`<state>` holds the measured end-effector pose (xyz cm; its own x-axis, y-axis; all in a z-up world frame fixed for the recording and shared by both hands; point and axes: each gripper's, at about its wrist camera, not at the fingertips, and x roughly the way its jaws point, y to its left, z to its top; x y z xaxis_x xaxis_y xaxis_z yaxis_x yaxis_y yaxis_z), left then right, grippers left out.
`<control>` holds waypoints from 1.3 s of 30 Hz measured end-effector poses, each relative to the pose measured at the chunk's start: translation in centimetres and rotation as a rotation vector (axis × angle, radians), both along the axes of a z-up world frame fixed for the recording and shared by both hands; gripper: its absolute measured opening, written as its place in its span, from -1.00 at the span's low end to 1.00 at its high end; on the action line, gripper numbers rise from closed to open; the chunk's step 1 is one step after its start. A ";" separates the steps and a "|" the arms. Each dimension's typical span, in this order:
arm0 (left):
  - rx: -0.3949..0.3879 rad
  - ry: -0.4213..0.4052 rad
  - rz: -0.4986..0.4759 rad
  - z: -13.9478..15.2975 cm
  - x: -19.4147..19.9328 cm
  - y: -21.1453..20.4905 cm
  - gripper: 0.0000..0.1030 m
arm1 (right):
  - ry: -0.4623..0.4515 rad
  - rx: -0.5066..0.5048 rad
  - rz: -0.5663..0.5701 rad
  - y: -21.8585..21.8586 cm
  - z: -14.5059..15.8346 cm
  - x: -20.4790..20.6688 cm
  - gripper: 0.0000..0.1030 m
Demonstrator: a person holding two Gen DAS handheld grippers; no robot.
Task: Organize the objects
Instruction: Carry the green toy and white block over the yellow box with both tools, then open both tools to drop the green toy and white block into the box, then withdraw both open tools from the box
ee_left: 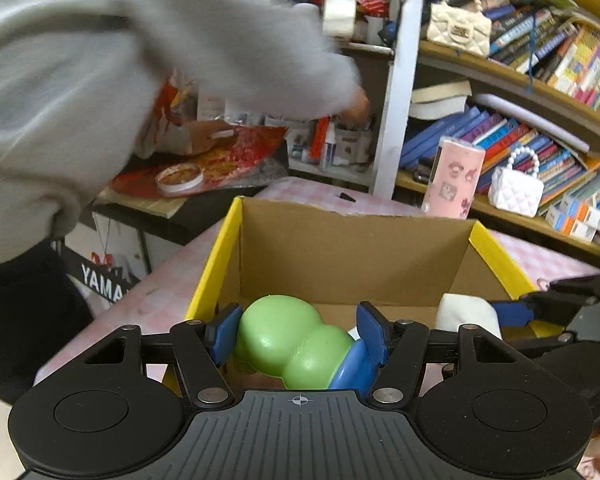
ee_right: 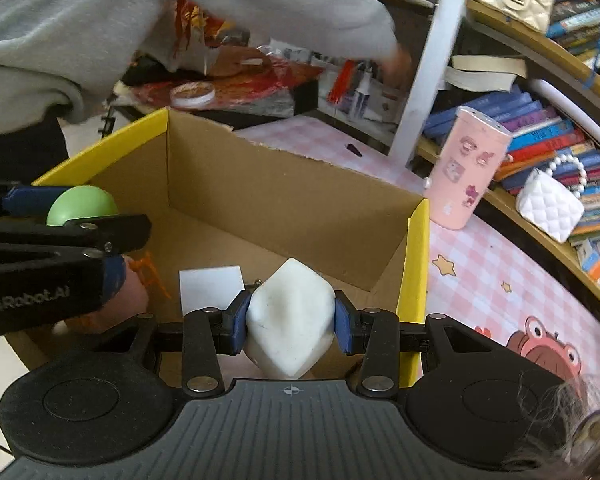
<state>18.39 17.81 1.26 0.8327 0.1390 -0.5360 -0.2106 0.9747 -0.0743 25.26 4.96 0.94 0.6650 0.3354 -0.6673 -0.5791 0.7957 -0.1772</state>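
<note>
While both loads hang above the open brown cardboard box with yellow rims [ee_right: 414, 248], the left gripper [ee_left: 296, 334] is clamped on a lumpy green-and-blue rubber toy [ee_left: 292, 344], whose long axis is laid across the jaws. A faceted white soft block [ee_right: 290, 320] is pinched by the right gripper [ee_right: 290, 322], just beside it; the box floor lies directly below.

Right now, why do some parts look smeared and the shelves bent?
Left wrist view: the grey sleeve is motion-blurred, the green toy sharp. Right wrist view: fisheye lens bows the shelves; the white block stays crisp.
</note>
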 end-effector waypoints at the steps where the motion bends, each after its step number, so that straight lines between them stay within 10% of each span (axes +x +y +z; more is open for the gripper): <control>1: 0.007 0.002 -0.005 -0.1 0.2 -0.2 0.23 | 0.004 -0.007 0.006 0.1 0.0 0.2 -0.23; 15: -0.002 -0.052 -0.006 0.9 -0.5 -0.3 0.38 | -0.022 0.013 -0.005 -0.3 0.4 0.5 0.21; 26: -0.021 -0.223 0.098 3.9 -5.9 0.3 0.63 | -0.171 0.119 -0.071 -2.3 3.0 -3.6 0.23; 39: -0.046 -0.205 0.133 3.3 -12.4 -0.4 0.63 | -0.236 0.173 -0.180 -4.8 4.1 -10.7 0.23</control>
<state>5.96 17.40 4.58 0.9005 0.2342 -0.3663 -0.3129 0.9341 -0.1719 14.53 0.19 5.03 0.8532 0.2935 -0.4313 -0.3857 0.9115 -0.1427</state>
